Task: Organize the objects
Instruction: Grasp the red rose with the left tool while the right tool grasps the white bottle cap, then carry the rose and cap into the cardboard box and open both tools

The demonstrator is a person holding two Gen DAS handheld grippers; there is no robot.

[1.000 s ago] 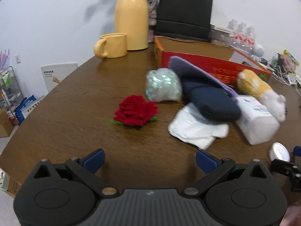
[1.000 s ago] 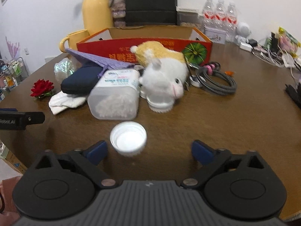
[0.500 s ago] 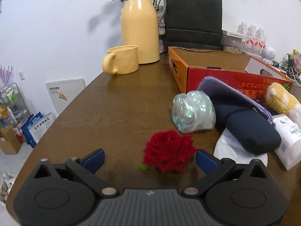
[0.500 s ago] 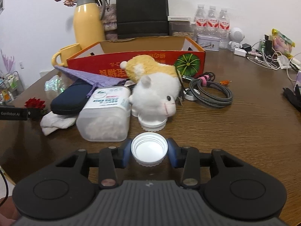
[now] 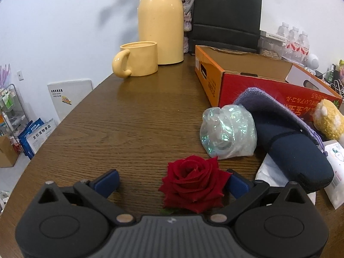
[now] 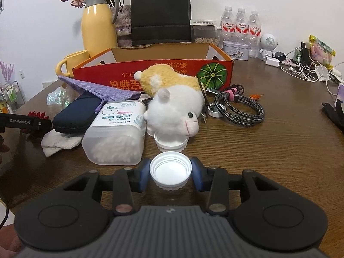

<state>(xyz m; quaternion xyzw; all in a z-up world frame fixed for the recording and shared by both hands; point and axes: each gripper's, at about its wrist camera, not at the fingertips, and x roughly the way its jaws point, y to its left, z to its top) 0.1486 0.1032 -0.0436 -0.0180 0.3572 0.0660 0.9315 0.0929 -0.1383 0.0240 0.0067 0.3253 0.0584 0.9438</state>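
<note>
Right claw [image 6: 170,173]: clamped on a white bottle cap [image 6: 170,170], blue pads pressed against its two sides after closing in over the last second, open side of the cap turned up. Just beyond it, a second white cap [image 6: 171,143] under the chin of a white and yellow plush toy [image 6: 175,104]. Left of the plush, a clear tub of cotton buds [image 6: 117,134] on its side, then a dark navy pouch [image 6: 78,114] with a purple knit bag [image 6: 97,88] draped over it and a white cloth [image 6: 58,143] below. Right of the plush, a coiled braided cable [image 6: 239,108]. Behind all of these, an open red cardboard box [image 6: 154,74], a yellow flask [image 6: 99,28], a yellow mug [image 6: 74,61] and a black paper bag [image 6: 160,14].

Left claw [image 5: 171,182]: held wide apart, nothing gripped. Between its blue pads, a red rose [image 5: 193,185] lying on the brown tabletop [image 5: 129,124], close against the right-hand pad and well clear of the left-hand one; actual contact with the pad impossible to tell. Just past the rose, a crumpled iridescent wrapper [image 5: 229,134], touching the navy pouch on its right.
</note>
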